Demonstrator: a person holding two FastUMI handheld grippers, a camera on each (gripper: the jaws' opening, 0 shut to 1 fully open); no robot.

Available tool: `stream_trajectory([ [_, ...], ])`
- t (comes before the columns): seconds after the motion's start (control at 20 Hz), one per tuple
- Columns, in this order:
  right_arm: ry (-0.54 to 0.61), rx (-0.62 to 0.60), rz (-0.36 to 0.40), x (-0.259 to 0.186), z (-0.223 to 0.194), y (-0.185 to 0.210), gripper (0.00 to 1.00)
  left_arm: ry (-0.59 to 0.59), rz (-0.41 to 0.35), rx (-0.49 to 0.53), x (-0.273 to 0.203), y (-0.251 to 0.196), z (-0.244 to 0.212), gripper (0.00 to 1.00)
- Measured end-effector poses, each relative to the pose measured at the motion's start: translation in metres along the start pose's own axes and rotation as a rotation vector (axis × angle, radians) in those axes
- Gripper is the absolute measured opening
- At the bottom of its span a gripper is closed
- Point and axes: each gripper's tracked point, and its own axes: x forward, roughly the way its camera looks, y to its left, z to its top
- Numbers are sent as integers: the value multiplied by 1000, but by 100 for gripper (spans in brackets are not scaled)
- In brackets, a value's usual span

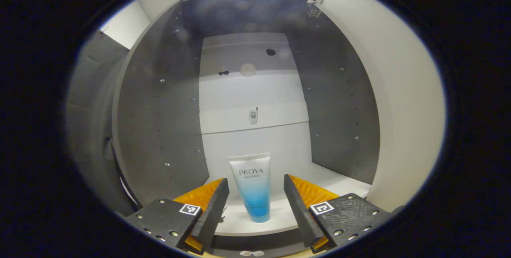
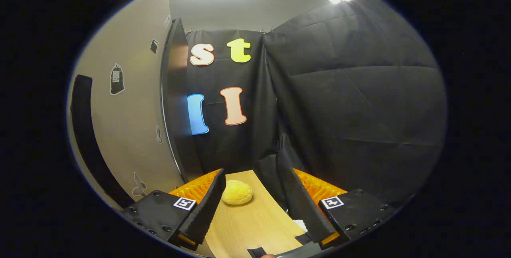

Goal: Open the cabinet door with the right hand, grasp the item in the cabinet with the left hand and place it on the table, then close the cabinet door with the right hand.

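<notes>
A white and blue tube (image 1: 253,188) stands cap down on the white cabinet floor (image 1: 339,184), inside the open grey-walled cabinet (image 1: 159,114). My left gripper (image 1: 255,194) is open, its fingers either side of the tube with a gap on both sides. The opened cabinet door (image 1: 403,102) swings out to the right in the left gripper view. In the right gripper view the door (image 2: 123,130) stands at the left with its long dark handle (image 2: 86,134). My right gripper (image 2: 251,192) is open over the wooden table (image 2: 255,226), holding nothing.
A yellow rounded object (image 2: 237,192) lies on the table between the right gripper's fingers, farther off. A white shelf (image 1: 255,118) crosses the cabinet's back higher up. Black cloth (image 2: 351,102) closes off the booth behind the table.
</notes>
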Motion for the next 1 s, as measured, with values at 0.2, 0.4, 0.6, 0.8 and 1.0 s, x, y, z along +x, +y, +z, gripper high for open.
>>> stream_trajectory([
  [0.2, 3, -2, -5, -3, 0, 0, 98, 18, 2, -11, 3, 2, -9, 68],
  [0.4, 0, -3, -2, -5, 0, -3, 98, 16, -5, -29, 2, 2, -9, 49],
  [0.6, -2, -2, 22, -5, 2, -3, 98, 17, -1, -43, -9, 4, -7, 51],
  [0.8, -4, -7, 58, -8, 5, 0, 98, -6, 15, -46, -28, 9, 1, 49],
  [1.0, -6, -13, 101, -11, 8, 2, 98, -23, 45, -46, -58, 19, 7, 51],
])
